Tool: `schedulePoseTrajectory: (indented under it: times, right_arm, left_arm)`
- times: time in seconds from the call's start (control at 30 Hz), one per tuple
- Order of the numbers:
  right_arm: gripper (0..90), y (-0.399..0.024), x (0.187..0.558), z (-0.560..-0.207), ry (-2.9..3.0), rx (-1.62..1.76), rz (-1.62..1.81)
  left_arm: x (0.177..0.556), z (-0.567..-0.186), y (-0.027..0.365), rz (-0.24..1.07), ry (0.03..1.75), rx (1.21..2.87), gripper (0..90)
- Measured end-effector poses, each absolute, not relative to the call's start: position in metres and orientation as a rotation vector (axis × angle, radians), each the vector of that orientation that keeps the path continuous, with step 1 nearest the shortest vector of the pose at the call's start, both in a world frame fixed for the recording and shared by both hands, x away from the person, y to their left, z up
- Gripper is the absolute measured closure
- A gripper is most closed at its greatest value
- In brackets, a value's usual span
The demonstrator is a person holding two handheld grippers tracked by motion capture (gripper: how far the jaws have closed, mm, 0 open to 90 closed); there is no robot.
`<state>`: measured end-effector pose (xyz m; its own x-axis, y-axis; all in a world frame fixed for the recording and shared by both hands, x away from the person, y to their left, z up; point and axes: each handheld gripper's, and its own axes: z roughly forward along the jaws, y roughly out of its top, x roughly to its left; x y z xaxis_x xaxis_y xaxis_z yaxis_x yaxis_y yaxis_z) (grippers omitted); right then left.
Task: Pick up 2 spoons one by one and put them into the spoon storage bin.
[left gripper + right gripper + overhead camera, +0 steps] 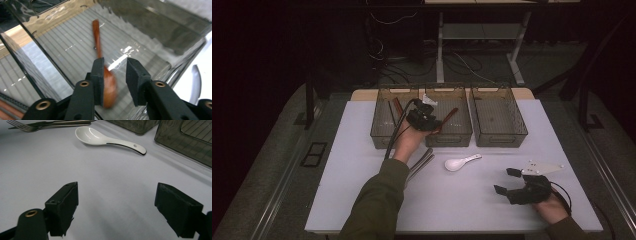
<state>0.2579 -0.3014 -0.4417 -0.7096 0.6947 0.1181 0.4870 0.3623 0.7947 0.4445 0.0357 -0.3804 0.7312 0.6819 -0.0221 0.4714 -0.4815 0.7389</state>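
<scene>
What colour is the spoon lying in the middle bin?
Reddish-brown, like wood. The spoon shows best in the left gripper view, lying in the middle bin just past the left tool.

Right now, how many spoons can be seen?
2 spoons: a brown spoon in the middle bin, between the left gripper's jaws; a white spoon on the table. Others may be hidden.

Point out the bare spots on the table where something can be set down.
Free: the near table between the forearm and the right gripper, and the left strip beside the metal cutlery. Crowded: the back edge with three bins, and around the white spoon.
</scene>
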Motion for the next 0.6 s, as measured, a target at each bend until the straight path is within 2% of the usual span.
schedulePoseTrajectory:
  times: [0.23,0.6]
  right_arm:
    - [18.8,-0.301,0.258,-0.442,2.385,1.059,1.271]
    - [18.9,-0.301,0.258,-0.443,2.386,1.058,1.265]
  left_arm:
    - [0.438,-0.372,0.039,0.283,0.783,2.14,49.9]
    - [0.413,-0.37,0.043,0.203,0.67,2.101,38.5]
